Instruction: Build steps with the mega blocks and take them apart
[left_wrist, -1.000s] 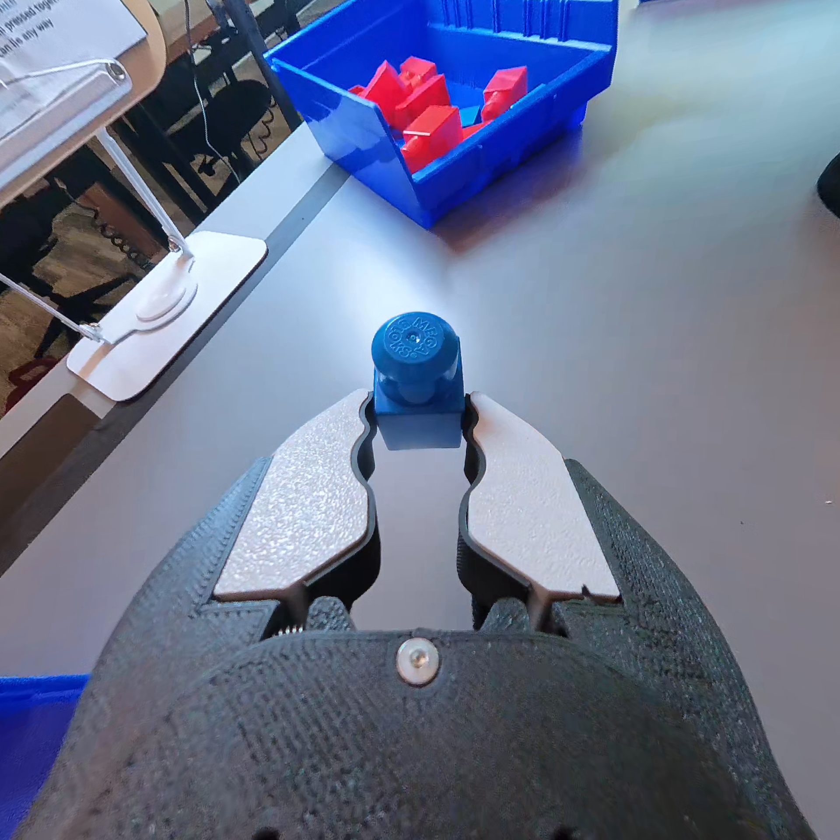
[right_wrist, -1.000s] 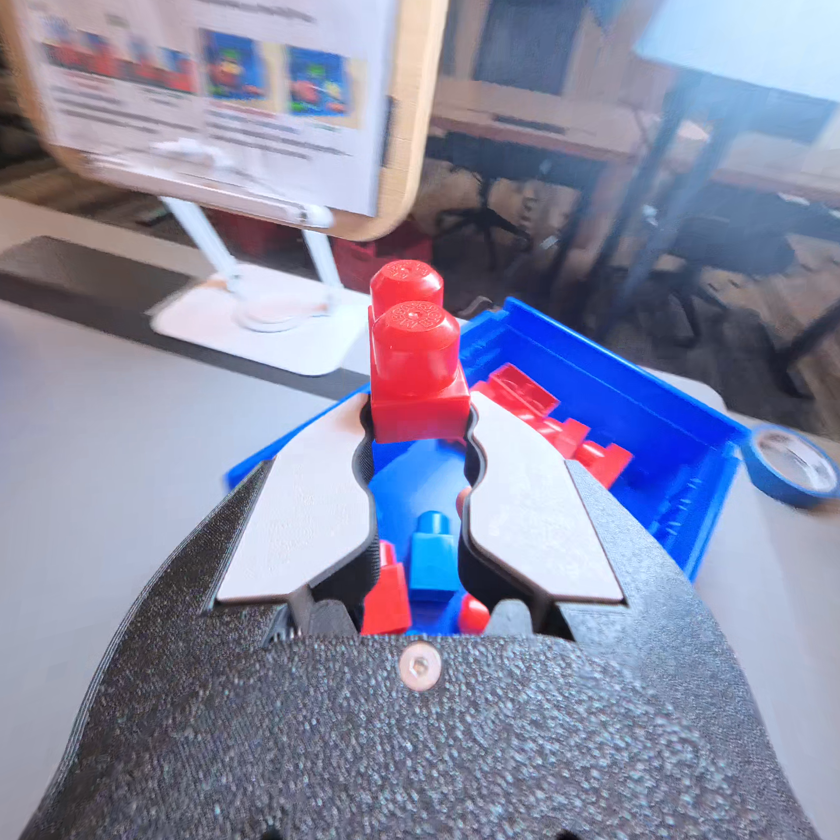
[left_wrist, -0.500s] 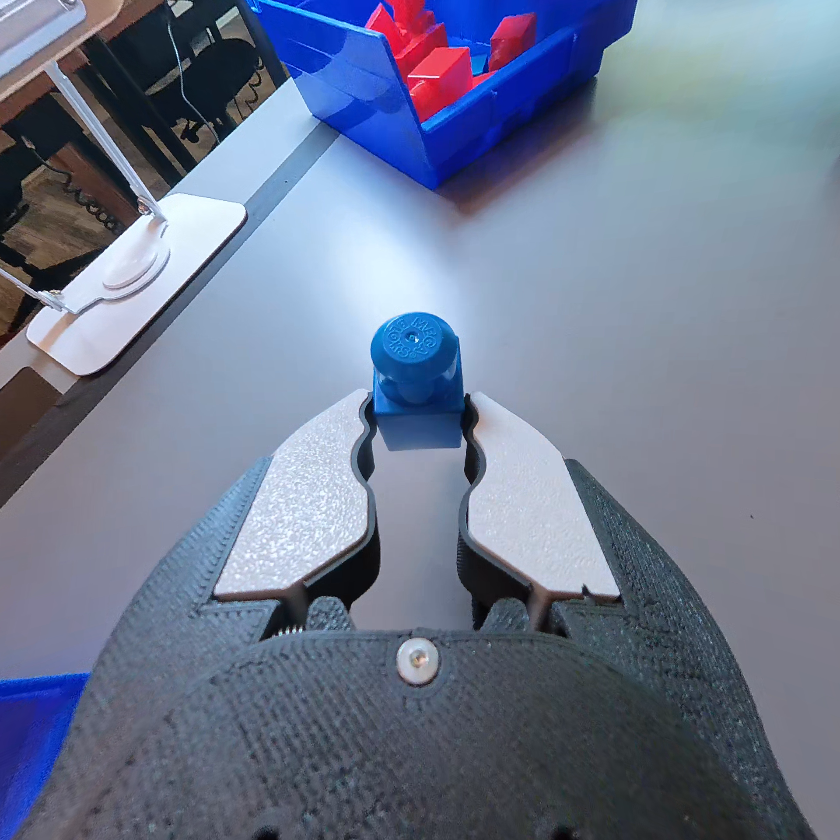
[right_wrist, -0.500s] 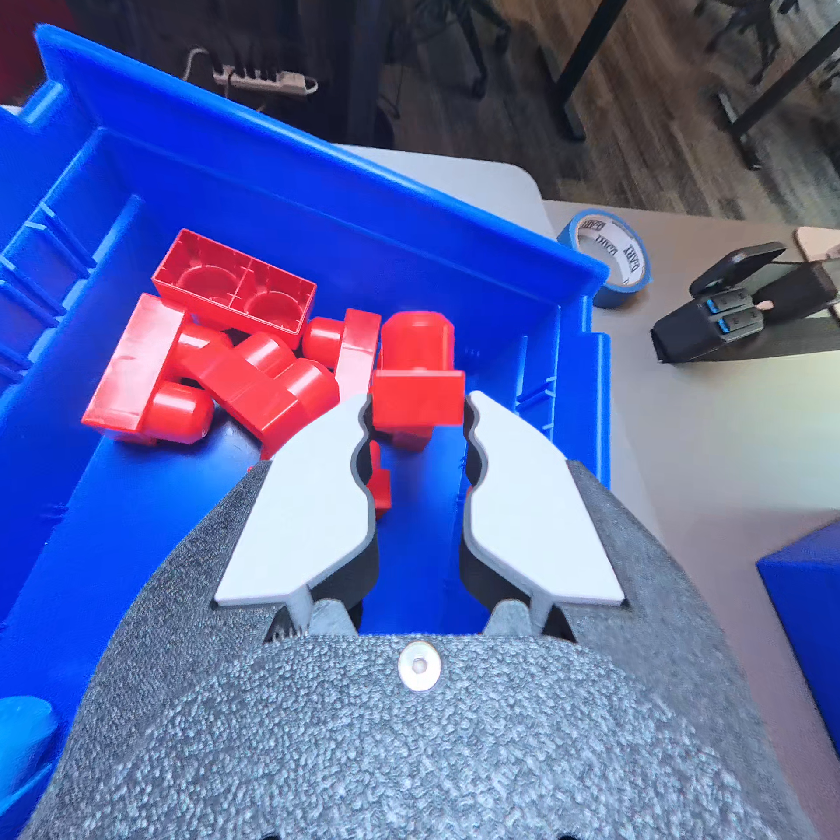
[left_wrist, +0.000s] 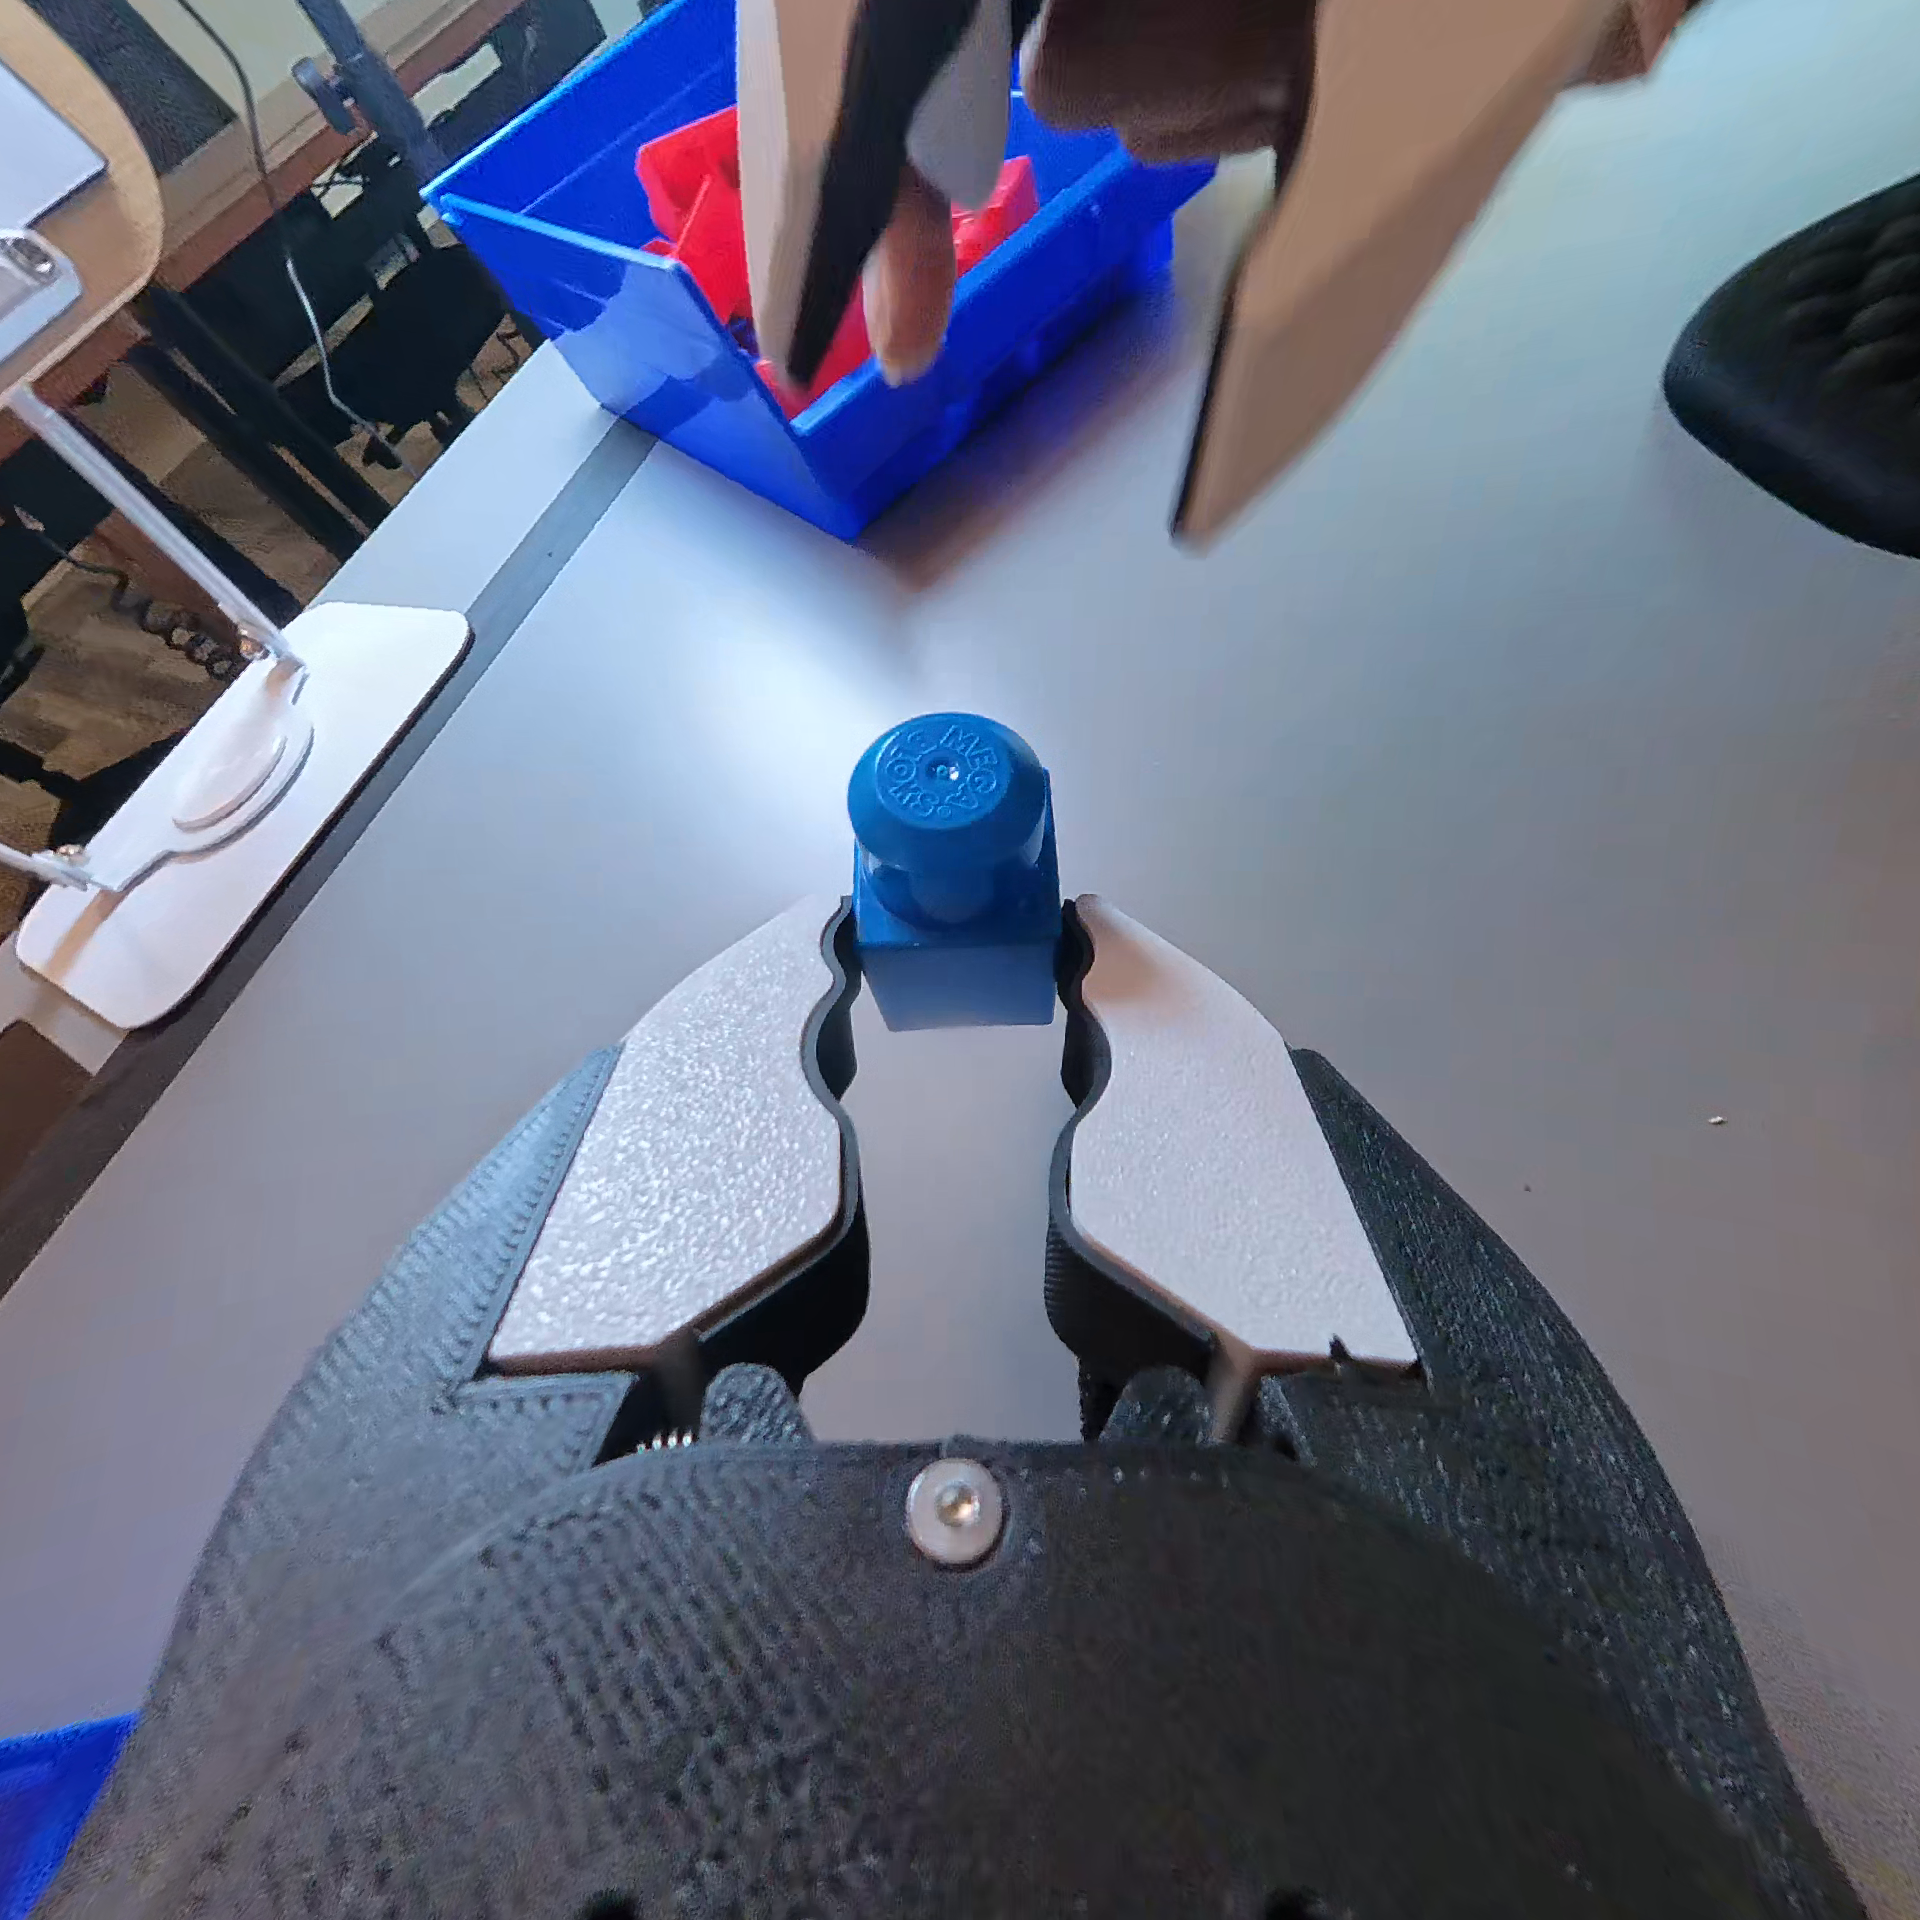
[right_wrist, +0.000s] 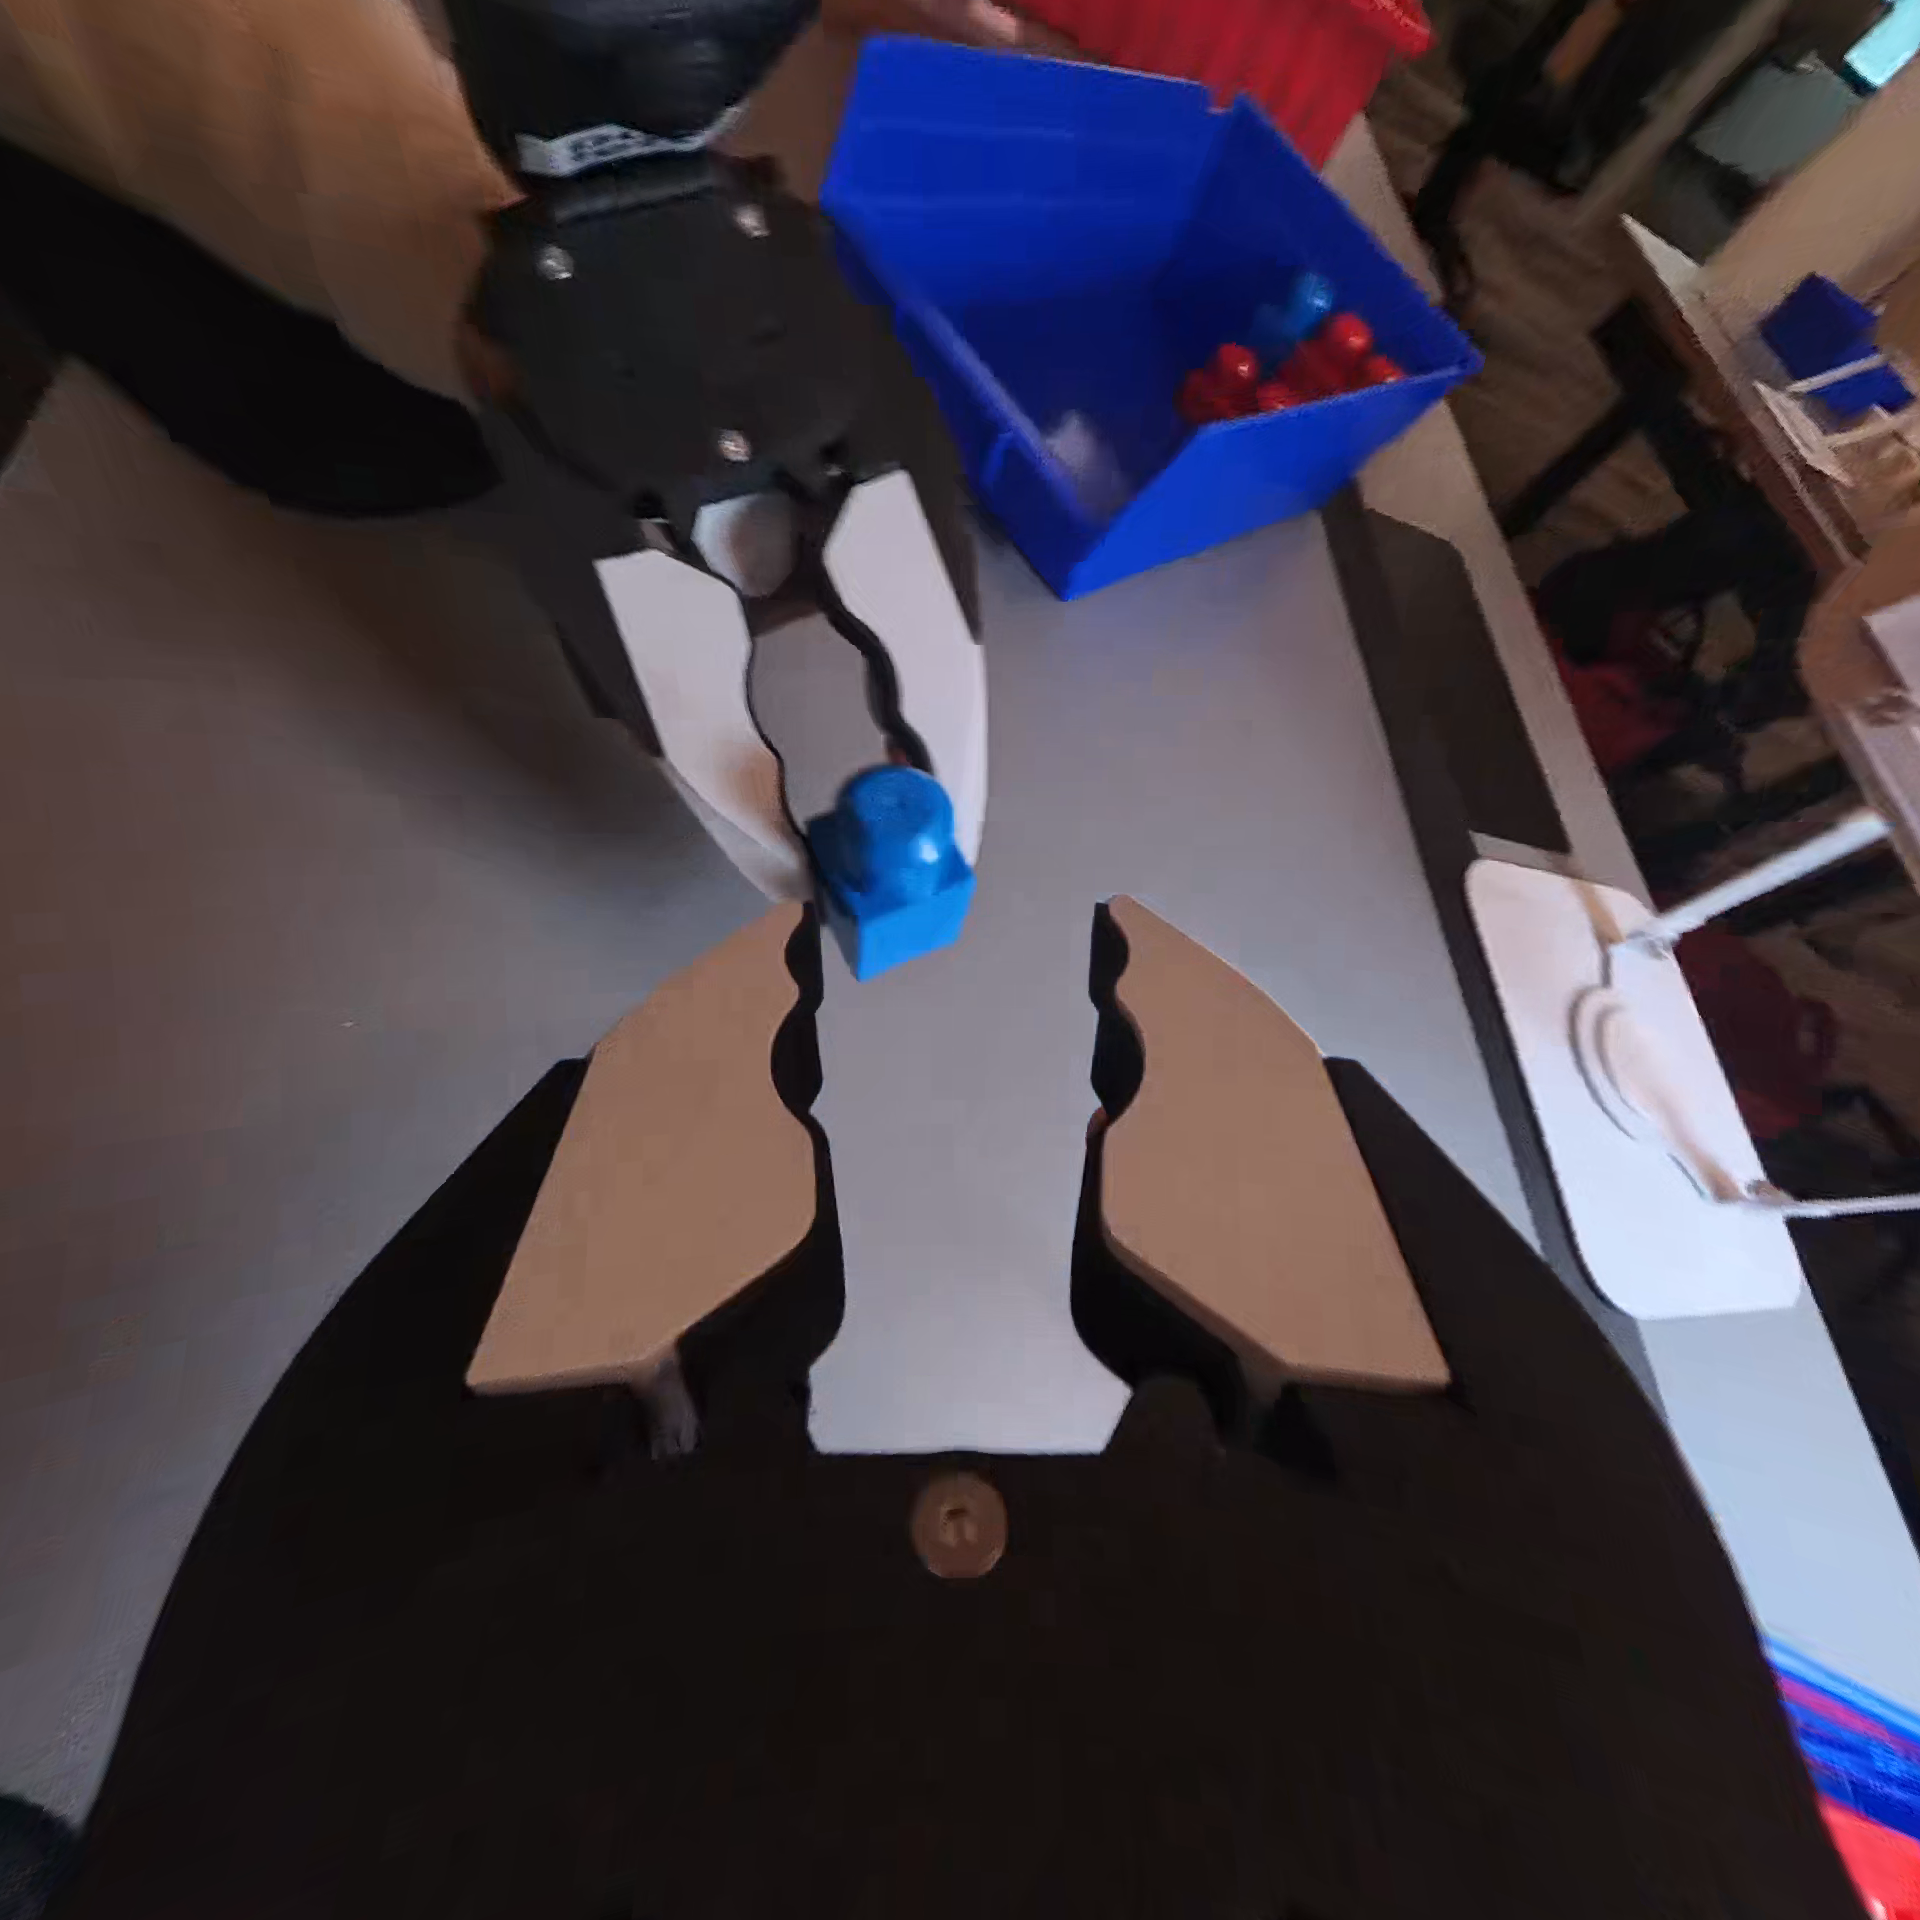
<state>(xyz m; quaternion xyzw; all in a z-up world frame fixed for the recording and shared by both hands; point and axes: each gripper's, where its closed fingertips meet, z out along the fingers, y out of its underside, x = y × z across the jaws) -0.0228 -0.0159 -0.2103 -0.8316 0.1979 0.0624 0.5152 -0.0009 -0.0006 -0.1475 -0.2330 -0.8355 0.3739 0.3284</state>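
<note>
My left gripper (left_wrist: 956, 925) is shut on a small blue one-stud block (left_wrist: 951, 894) and holds it just above the grey table (left_wrist: 1351, 831), stud up. My right gripper (right_wrist: 956, 914) is open and empty, pointing at the left one from the opposite side. In the right wrist view the blue block (right_wrist: 894, 883) sits just ahead of the right gripper's left fingertip, held by the left gripper (right_wrist: 883, 852). The right gripper's fingers (left_wrist: 1299, 260) show blurred at the top of the left wrist view, above the table.
A blue bin (left_wrist: 686, 343) with red blocks (left_wrist: 686, 187) stands ahead of the left gripper. Another blue bin (right_wrist: 1226, 488) with red and blue blocks (right_wrist: 1288, 374) stands behind it. A white stand base (left_wrist: 239, 810) sits near the table edge. A black object (left_wrist: 1818, 364) lies at right. There is about 7 centimetres between the tips of the two grippers. The black object (left_wrist: 1818, 364) is about 20 centimetres from my right fingertips.
My right gripper let go of the red block over the bin, swung round to face the left gripper, and is now open. The left gripper kept hold of the blue block.
</note>
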